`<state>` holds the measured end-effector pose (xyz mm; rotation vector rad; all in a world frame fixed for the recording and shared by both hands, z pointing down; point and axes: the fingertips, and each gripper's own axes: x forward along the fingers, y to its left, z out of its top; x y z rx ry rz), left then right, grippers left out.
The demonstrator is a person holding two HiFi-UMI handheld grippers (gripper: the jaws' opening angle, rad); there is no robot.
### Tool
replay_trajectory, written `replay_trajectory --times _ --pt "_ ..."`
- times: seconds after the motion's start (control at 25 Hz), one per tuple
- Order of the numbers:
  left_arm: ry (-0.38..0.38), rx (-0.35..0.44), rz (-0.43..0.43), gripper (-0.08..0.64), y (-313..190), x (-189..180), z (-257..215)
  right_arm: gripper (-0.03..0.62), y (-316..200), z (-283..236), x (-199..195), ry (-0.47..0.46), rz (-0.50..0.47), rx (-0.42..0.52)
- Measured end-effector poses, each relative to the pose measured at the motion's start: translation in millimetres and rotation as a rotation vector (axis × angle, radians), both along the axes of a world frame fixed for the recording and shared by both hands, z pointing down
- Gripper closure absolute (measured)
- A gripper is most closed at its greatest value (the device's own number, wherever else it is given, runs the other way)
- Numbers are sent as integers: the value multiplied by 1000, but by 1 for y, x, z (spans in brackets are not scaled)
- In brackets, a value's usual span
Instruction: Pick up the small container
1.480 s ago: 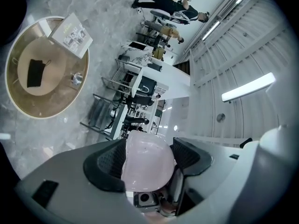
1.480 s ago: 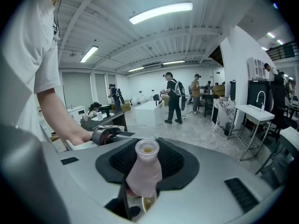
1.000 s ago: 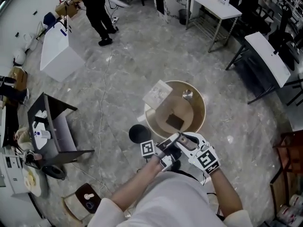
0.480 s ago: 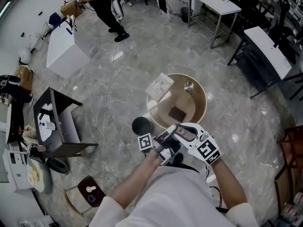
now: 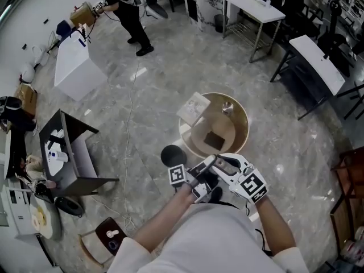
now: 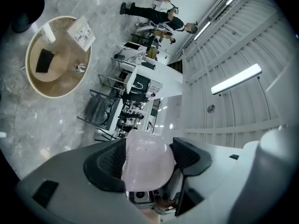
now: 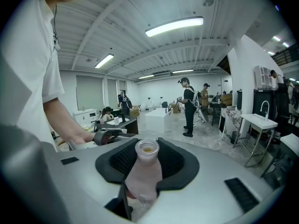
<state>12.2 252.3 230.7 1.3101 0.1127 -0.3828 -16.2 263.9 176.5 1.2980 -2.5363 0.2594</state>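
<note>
My left gripper [image 6: 148, 164] is shut on a pale pink, rounded translucent container [image 6: 147, 160] that fills the gap between its black pads. My right gripper [image 7: 145, 171] is shut on a small pale pink bottle [image 7: 142, 171] with an open neck pointing away from the camera. Whether these are one object or two I cannot tell. In the head view both grippers, left [image 5: 196, 185] and right [image 5: 219, 169], sit close together in front of the person's chest, just short of the round table [image 5: 242, 131]. The held things are hidden there.
The round wooden table carries a dark square pad [image 5: 213, 139], a printed booklet [image 5: 193, 108] and a small metal piece [image 5: 226, 108]. A black round stool [image 5: 172, 155] stands at its left. Desks, a white box [image 5: 77, 67] and a standing person [image 5: 128, 16] are farther off.
Both grippers keep the same pose and the same hold. The head view has shifted a little, and the person at the back has walked a few steps.
</note>
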Motion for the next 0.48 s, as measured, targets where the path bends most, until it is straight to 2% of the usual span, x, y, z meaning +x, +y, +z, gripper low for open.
replay_trajectory --times 0.16,0.48 --pt "-1 18 19 235 2 -16 3 443 2 4 -15 -6 31 12" --pt "19 -6 48 235 3 -33 6 445 1 7 -34 9 60 4"
